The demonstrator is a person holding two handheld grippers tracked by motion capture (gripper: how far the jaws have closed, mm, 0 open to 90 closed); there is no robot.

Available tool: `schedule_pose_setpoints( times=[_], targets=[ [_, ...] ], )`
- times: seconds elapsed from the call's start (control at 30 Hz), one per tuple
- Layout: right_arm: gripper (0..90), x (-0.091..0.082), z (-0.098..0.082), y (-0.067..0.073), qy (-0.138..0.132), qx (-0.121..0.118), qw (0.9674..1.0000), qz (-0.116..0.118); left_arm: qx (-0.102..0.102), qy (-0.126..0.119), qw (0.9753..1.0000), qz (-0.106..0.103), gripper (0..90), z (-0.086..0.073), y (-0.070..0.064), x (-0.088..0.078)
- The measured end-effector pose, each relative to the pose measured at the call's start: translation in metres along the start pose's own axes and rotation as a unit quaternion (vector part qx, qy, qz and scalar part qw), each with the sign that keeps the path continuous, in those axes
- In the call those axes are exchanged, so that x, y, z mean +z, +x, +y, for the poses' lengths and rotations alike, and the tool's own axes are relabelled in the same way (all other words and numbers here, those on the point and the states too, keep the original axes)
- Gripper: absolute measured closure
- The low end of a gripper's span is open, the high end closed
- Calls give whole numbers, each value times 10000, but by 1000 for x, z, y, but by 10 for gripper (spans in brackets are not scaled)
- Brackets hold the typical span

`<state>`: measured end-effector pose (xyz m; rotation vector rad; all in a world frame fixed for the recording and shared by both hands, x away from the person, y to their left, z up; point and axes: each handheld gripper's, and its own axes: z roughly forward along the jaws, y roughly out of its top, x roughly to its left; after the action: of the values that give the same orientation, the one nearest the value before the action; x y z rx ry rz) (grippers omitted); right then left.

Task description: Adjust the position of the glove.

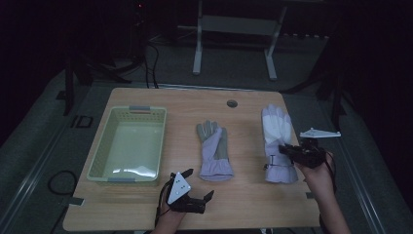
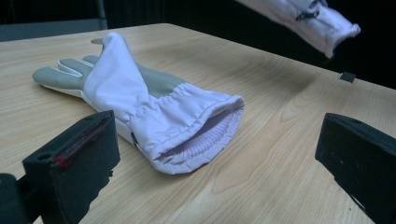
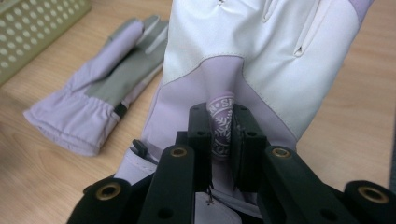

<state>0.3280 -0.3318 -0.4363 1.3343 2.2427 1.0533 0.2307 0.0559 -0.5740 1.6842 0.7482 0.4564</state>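
Note:
Two lilac-and-white gloves are here. One glove (image 1: 214, 148) lies flat mid-table, grey palm up, cuff toward me; in the left gripper view this glove (image 2: 140, 93) lies just ahead of the jaws. My left gripper (image 1: 199, 183) hovers near the table's front edge, open, jaws wide apart (image 2: 215, 158) with nothing between them. The second glove (image 1: 277, 136) is at the right. My right gripper (image 1: 284, 150) is shut on a pinched fold of the second glove's back (image 3: 222, 126). This glove's cuff end (image 2: 308, 18) hangs above the table.
A pale green slotted basket (image 1: 100, 156) stands empty on the table's left side; a corner of the basket (image 3: 37, 28) appears in the right gripper view. A round cable hole (image 1: 232, 103) is near the far edge. Bare wood lies between the gloves and along the front.

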Motion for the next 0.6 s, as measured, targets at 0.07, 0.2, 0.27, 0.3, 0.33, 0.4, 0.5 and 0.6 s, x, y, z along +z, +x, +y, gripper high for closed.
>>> schedule_pose_setpoints(
  times=[0.07, 0.2, 0.27, 0.3, 0.33, 0.4, 0.5, 0.6],
  targets=[
    [802, 7, -7, 0, 105, -33, 9999, -23, -4, -3, 10000, -1, 0, 0, 0, 0],
    [801, 28, -17, -1, 298, 11, 9996, -15, 6, 3, 10000, -8, 0, 0, 0, 0],
    [801, 39, -20, -2, 357, 38, 9993, -52, 8, 3, 10000, -10, 0, 0, 0, 0],
    [800, 45, -20, -2, 402, 22, 9992, -42, 9, 4, 10000, -11, 0, 0, 0, 0],
    [799, 50, -21, -3, 421, 51, 9991, -55, 12, 6, 10000, -11, 0, 0, 0, 0],
    [798, 61, -21, -3, 467, 34, 9989, -50, 9, 4, 10000, -11, 0, 0, 0, 0],
    [794, 75, -19, -4, 563, 18, 9984, -76, 12, 1, 10000, -14, 0, 0, 0, 0],
    [789, 85, -18, -5, 645, -5, 9978, -142, 8, -2, 10000, -19, 0, 0, -1, 0]
  ],
)
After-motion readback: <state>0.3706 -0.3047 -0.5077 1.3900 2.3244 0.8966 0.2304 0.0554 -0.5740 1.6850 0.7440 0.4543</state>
